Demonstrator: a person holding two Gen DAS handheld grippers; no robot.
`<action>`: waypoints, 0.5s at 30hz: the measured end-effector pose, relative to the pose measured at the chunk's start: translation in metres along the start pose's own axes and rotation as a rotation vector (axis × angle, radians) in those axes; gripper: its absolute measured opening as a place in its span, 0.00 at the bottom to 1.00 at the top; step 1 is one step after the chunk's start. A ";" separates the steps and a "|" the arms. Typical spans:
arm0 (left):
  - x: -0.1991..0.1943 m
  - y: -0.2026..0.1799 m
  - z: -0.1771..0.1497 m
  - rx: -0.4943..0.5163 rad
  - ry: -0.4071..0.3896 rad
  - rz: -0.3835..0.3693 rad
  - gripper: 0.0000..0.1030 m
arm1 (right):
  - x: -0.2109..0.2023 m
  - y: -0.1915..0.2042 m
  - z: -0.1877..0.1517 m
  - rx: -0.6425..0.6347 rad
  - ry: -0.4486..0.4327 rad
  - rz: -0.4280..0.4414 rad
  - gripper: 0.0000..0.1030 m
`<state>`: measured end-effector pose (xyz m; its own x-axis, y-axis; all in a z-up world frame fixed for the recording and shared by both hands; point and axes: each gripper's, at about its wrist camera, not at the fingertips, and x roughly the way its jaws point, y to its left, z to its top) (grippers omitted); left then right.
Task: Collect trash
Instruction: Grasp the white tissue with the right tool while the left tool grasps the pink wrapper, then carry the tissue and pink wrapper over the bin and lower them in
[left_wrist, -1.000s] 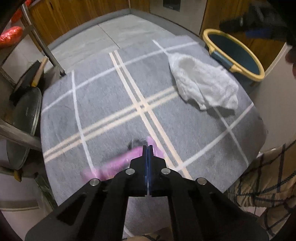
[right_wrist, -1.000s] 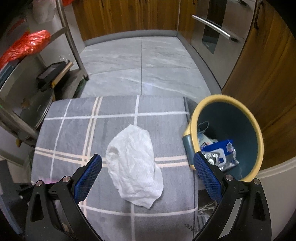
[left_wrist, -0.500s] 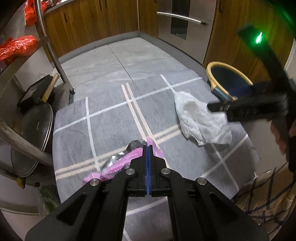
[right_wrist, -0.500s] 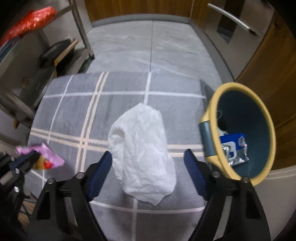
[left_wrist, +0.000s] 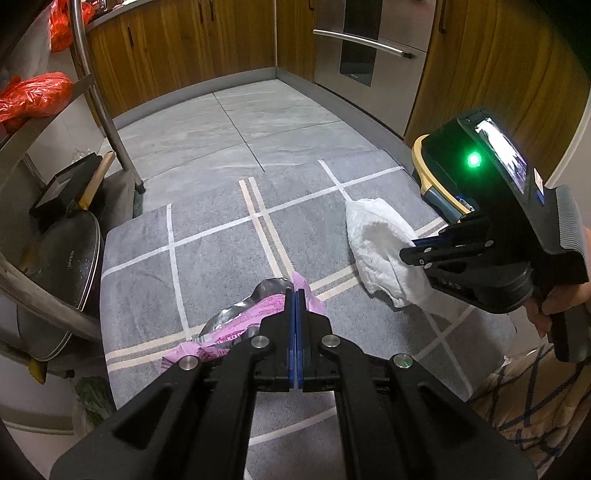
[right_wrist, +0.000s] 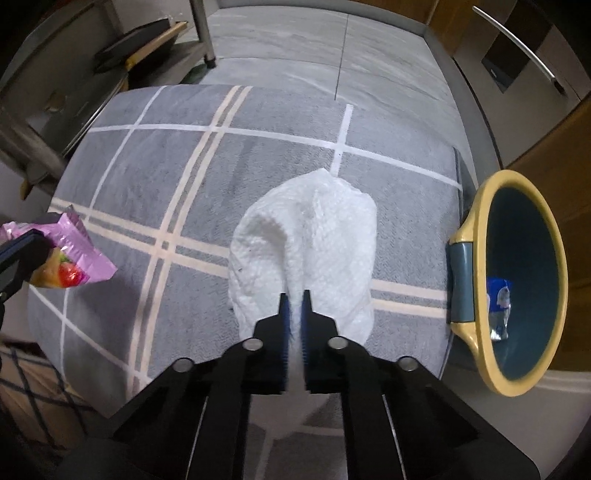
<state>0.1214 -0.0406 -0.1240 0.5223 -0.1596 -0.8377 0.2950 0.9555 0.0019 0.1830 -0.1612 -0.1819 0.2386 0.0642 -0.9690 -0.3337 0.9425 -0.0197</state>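
My left gripper (left_wrist: 295, 295) is shut on a pink snack wrapper (left_wrist: 236, 325) with a silver inside and holds it above the grey checked rug (left_wrist: 207, 258). The wrapper also shows at the left edge of the right wrist view (right_wrist: 74, 254). My right gripper (right_wrist: 294, 299) is shut on the near edge of a crumpled white paper towel (right_wrist: 306, 243), which lies on the rug (right_wrist: 184, 166); it also shows in the left wrist view (left_wrist: 376, 243). A yellow-rimmed blue trash bin (right_wrist: 517, 280) stands off the rug's right edge with blue packaging inside.
A metal rack (left_wrist: 96, 92) with pans, a lid (left_wrist: 70, 269) and red bags (left_wrist: 33, 96) stands left of the rug. Wooden cabinets (left_wrist: 184, 44) and a steel oven (left_wrist: 369, 51) line the far wall. A person's checked clothing (left_wrist: 535, 398) is at bottom right.
My right gripper came down and closed from wide open onto the paper towel. My left gripper lifted the pink wrapper up off the rug.
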 end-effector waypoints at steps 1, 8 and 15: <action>0.000 0.001 0.000 0.000 -0.002 -0.001 0.00 | -0.002 -0.001 0.000 0.001 -0.008 0.002 0.04; -0.003 -0.003 0.001 0.001 -0.018 0.011 0.00 | -0.026 -0.010 0.004 0.031 -0.094 0.027 0.03; -0.015 -0.007 0.005 0.009 -0.062 0.023 0.00 | -0.055 -0.027 0.005 0.084 -0.184 0.049 0.03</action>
<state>0.1157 -0.0463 -0.1087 0.5775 -0.1529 -0.8020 0.2894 0.9569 0.0260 0.1831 -0.1881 -0.1265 0.3893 0.1622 -0.9067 -0.2733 0.9604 0.0544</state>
